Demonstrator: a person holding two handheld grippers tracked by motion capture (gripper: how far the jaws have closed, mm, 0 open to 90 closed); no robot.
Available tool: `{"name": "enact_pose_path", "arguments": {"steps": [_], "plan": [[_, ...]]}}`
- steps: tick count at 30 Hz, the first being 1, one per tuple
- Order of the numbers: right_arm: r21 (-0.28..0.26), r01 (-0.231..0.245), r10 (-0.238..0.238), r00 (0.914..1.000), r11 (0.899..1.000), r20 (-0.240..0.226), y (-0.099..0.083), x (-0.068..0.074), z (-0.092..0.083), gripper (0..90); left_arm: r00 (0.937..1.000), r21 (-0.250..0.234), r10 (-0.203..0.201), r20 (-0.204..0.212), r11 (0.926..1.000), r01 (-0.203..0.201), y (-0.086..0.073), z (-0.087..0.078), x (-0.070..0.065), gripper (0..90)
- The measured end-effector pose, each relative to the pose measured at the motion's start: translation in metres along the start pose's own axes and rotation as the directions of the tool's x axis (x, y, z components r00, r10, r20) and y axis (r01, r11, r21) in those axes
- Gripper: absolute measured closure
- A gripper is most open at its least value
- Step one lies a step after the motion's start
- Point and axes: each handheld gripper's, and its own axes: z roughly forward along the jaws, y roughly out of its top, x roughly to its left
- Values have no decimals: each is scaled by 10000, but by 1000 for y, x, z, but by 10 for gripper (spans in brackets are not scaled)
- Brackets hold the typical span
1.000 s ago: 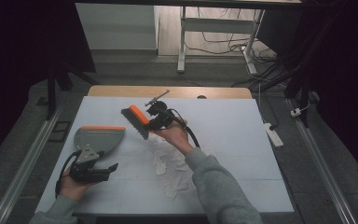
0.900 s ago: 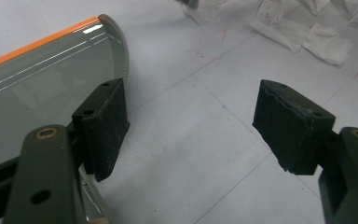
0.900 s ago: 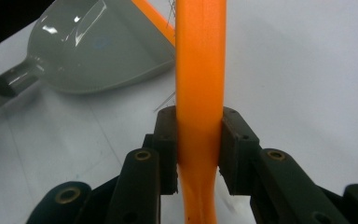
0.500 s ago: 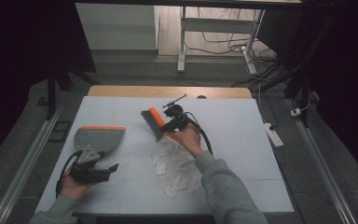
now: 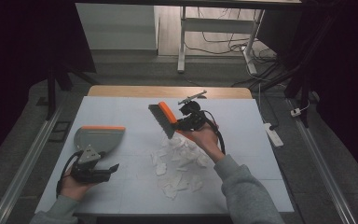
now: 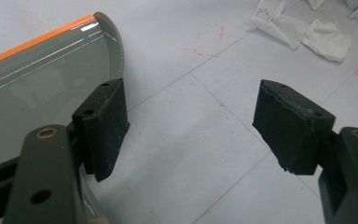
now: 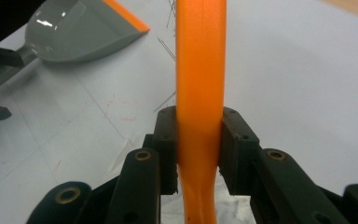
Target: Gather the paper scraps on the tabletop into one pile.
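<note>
My right gripper (image 5: 186, 123) is shut on the orange handle (image 7: 200, 60) of a hand brush (image 5: 162, 119), which it holds in the air above the far edge of a pile of white paper scraps (image 5: 177, 163). In the right gripper view both pads press the handle from either side. A grey dustpan (image 5: 98, 137) with an orange lip lies flat at the table's left. Just in front of it, my left gripper (image 5: 113, 168) rests low with its jaws wide apart. In the left gripper view the dustpan (image 6: 42, 79) lies beside the left jaw and scraps (image 6: 303, 32) lie farther off.
The white tabletop (image 5: 261, 177) has a wooden strip along its far edge (image 5: 168, 91). A white power strip (image 5: 271, 133) lies on the floor to the right. Desk legs and cables stand beyond the table.
My right hand has carried the brush to the right, away from the dustpan, and lifted it a little. The left hand and the dustpan have stayed where they were.
</note>
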Motion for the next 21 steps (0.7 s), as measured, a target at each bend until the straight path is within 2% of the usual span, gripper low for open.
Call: {"name": "enact_pose_path", "arguments": {"steps": [4,6,8,11,13,15,17,20,21], "plan": [[-136,62,-58,9994,9999,327,1,-5,-8,699,10000,-26,-6,-18,10000,6,0,0,0,268],[-8,376,-375,9970,9993,683,0,-8,-9,699,10000,-23,-23,-9,10000,23,0,0,0,268],[227,694,-716,9902,9973,1203,-1,-11,-9,699,10000,-23,-23,-7,10000,23,0,0,0,268],[563,993,-1071,9813,9935,1599,-4,-18,-7,699,10000,-24,-20,-4,10000,20,0,0,0,268],[943,1286,-1453,9690,9872,1996,-6,-22,-5,699,10000,-23,-31,-6,10000,31,0,0,0,268],[1469,1720,-2026,9523,9741,2282,-7,-27,0,700,10000,0,-5,5,10000,5,0,1,0,268],[2015,2193,-2642,9357,9546,2336,-8,-31,6,700,10000,5,31,8,10000,-31,0,1,0,268],[2806,2942,-3593,9073,9136,2184,-8,-31,19,700,10000,-5,13,11,10000,-13,0,0,0,269],[3029,3093,-3789,9022,9014,2063,-9,-29,23,700,10000,-13,1,9,10000,-1,-1,0,0,269]]}}
